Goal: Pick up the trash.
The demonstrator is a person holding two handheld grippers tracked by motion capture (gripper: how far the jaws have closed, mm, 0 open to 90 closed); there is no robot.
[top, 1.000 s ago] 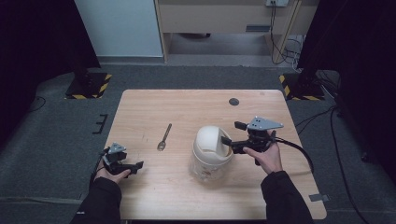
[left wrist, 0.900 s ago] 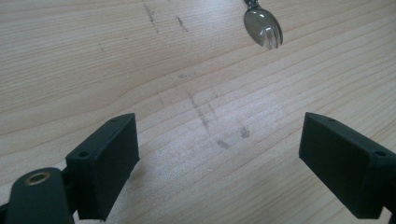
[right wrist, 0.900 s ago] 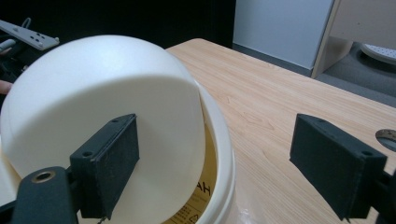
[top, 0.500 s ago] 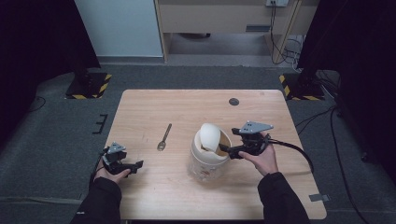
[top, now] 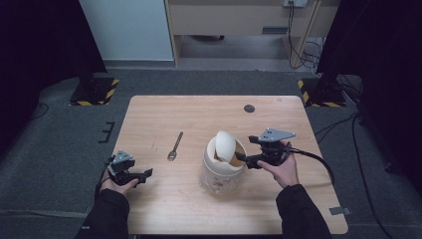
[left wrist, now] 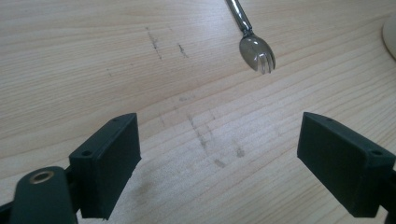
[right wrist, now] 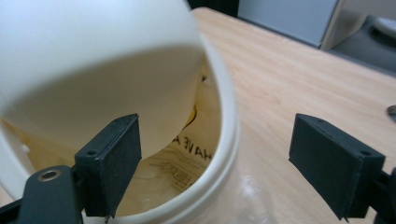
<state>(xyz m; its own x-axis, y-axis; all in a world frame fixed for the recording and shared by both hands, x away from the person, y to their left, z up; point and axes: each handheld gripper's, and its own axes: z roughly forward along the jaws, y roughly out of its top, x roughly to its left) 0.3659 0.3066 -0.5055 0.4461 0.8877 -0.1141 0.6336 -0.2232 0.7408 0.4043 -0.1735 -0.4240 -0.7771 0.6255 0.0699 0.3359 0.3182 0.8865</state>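
On the light wooden table [top: 164, 209], near its middle, stands a white jar [top: 222, 172] with a white lid [top: 225, 146] tipped on edge in its mouth, leaning up and to the left. Through the opening, in the right gripper view, I see a yellowish printed paper [right wrist: 180, 158] inside. My right claw [top: 245, 162] sits just to the right of the jar's rim, jaws spread wide and gripping nothing; in its own view the jar's rim lies between the jaws, the left jaw over the opening beneath the tilted lid. My left claw [top: 145, 174] rests at the table's near left corner, well apart from the jar, jaws also wide open and empty over bare wood. A metal spork [top: 174, 147] lies between the two, left of the jar, its tines [left wrist: 259, 53] pointing toward my left claw. A small dark disc [top: 249, 108] lies near the far edge. Beyond the table are grey carpet and a wooden desk [top: 239, 20].
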